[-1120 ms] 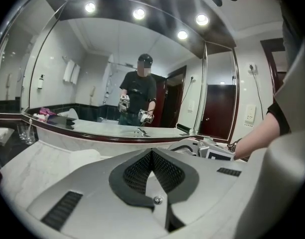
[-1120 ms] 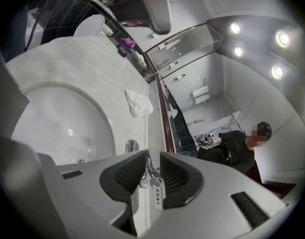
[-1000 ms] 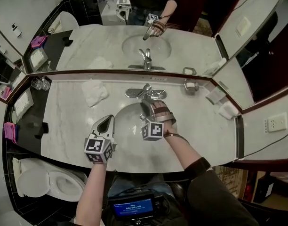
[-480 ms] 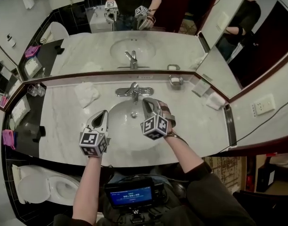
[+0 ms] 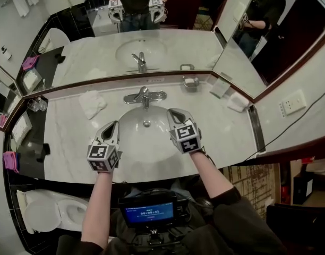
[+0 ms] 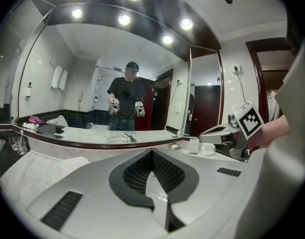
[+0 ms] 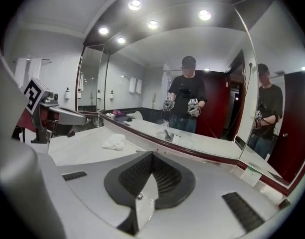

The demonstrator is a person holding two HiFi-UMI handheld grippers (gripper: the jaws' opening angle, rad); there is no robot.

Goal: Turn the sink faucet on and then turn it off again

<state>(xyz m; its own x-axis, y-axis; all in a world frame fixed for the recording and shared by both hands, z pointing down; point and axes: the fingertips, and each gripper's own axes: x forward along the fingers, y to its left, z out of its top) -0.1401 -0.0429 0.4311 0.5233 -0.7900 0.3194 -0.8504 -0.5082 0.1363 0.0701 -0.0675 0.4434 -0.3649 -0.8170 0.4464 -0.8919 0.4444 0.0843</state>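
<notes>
**Both grippers hung shut over the front of the sink, apart from the faucet.**

Nearest, the left gripper (image 5: 114,125) and the right gripper (image 5: 173,113), each white-shelled with a marker cube, had their ribbed black pads pressed together on nothing. They flanked the oval white ceramic sink basin (image 5: 144,142), smooth and glossy, with a small round metal drain (image 5: 146,124) in its bowl. Behind the basin the curved chrome sink faucet (image 5: 144,95) stood on the veined white marble counter (image 5: 72,137), touched by neither gripper. Left of it lay a crumpled white cloth (image 5: 92,103). To its right was a chrome soap dish (image 5: 190,82), its contents unclear. Farthest back rose the wide wall mirror (image 5: 168,41).
</notes>
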